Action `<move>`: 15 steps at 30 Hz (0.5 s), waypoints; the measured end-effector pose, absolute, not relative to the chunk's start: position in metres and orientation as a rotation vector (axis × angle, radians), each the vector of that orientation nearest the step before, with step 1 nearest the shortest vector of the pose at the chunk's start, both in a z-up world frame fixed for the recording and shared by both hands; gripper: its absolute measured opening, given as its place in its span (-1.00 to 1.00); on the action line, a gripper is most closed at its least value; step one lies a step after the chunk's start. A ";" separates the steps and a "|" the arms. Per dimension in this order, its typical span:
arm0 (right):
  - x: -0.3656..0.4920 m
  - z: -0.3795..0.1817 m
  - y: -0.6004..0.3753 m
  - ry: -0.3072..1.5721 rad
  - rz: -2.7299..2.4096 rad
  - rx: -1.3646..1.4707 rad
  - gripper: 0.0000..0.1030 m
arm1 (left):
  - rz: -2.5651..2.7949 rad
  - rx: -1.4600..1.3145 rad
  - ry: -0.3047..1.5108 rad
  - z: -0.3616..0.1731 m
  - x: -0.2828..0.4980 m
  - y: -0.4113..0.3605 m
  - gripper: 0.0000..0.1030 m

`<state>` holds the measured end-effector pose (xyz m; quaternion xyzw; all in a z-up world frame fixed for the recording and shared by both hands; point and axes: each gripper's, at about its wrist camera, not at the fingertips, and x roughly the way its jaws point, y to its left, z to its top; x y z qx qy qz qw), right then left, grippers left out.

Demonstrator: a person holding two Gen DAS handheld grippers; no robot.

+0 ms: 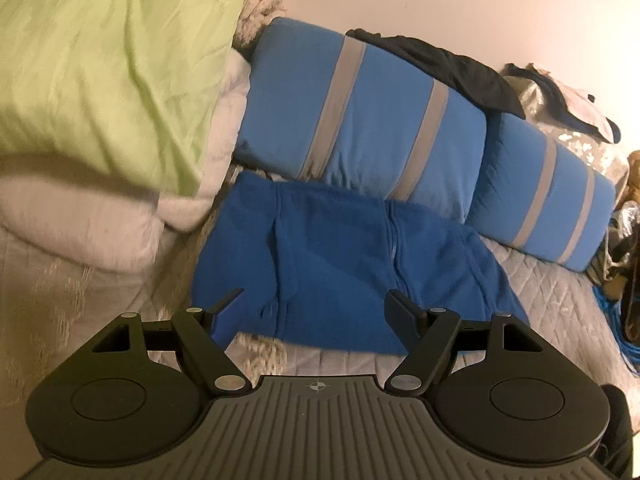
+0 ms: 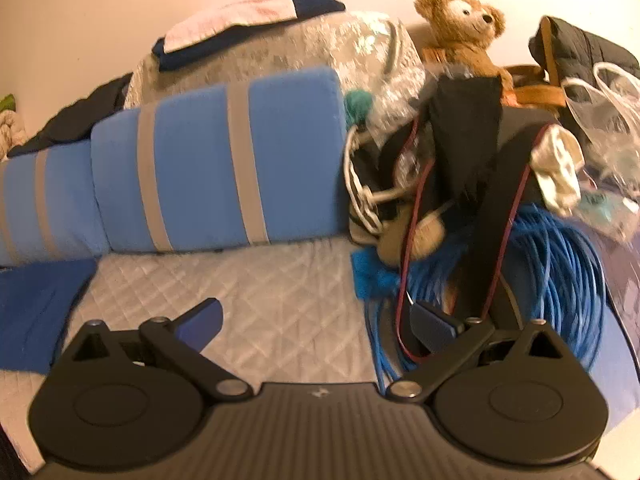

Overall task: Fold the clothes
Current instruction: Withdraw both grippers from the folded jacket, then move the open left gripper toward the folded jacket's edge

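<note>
I see a royal-blue fleece garment (image 1: 340, 264) spread flat on the quilted bedspread (image 1: 560, 304). A zipper runs down its middle. Its far edge touches the striped blue cushions (image 1: 360, 120).

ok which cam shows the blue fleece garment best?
Left wrist: the blue fleece garment lies spread on the quilt, almost whole and centred, zipper visible. Right wrist catches only one corner of it at the frame's left edge.

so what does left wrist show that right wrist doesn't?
Left wrist only: green pillow, the zipper of the blue sweatshirt, open left claw over its hem.
Right wrist only: teddy bear, blue cable coil, black strap, open right claw.
Both: striped blue cushions, quilted bedspread, sweatshirt corner.
</note>
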<state>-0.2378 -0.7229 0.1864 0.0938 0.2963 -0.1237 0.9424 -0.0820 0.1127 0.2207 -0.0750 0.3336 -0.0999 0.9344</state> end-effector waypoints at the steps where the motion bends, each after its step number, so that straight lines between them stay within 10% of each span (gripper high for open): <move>1: -0.243 0.182 -0.722 0.614 -0.254 0.184 1.00 | -0.202 -0.159 0.683 0.220 -0.086 0.114 0.44; 15: -0.279 0.105 -0.714 0.788 -0.209 0.195 1.00 | -0.194 -0.076 0.767 0.156 -0.104 0.087 0.44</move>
